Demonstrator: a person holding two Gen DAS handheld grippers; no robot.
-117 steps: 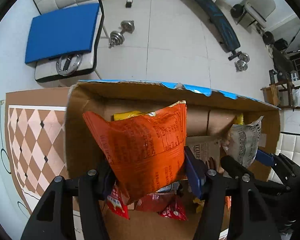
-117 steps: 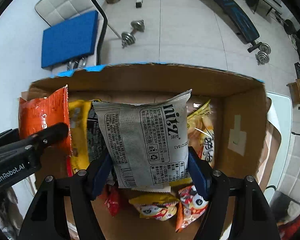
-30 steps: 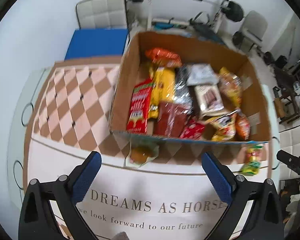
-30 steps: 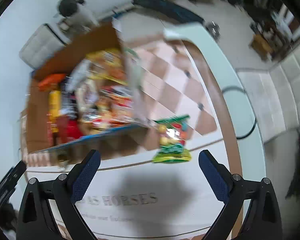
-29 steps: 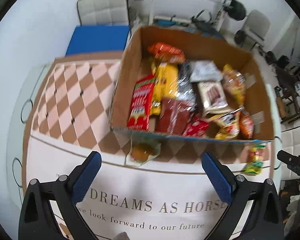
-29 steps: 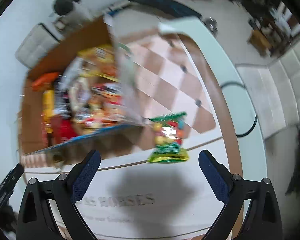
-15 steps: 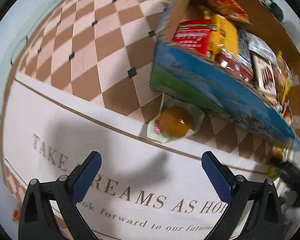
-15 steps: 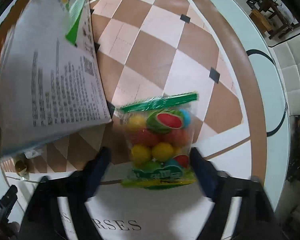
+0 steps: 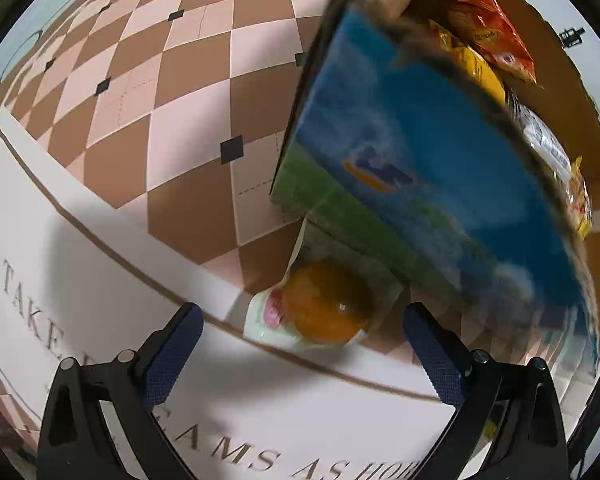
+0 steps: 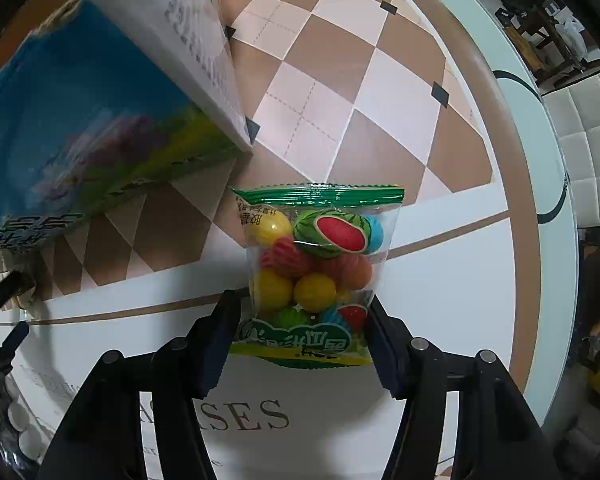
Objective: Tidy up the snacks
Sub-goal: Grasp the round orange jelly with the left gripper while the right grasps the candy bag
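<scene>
A: On my right side, the candy bag lies flat on the table, and its lower end is already between the fingers of the right gripper. Its long axis runs straight away from the fingers, with the green sealed strip at the far end.

B: Is the gripper clenched on it?

A: The jaws are closing now. The pads stand at both side edges of the bag, but I cannot say they press it yet.

B: And your left?

A: The left gripper is spread wide and holds nothing. The jelly cup lies just ahead of the fingertips, centred between them and touching neither. It is roundish, with no real long axis, and its far side is tucked against the bottom edge of the cardboard box.

B: So which hand is nearer to a grasp?

A: The right one, I think. The left must still go forward a little. Beyond both, the box is full of snack packets.
</scene>
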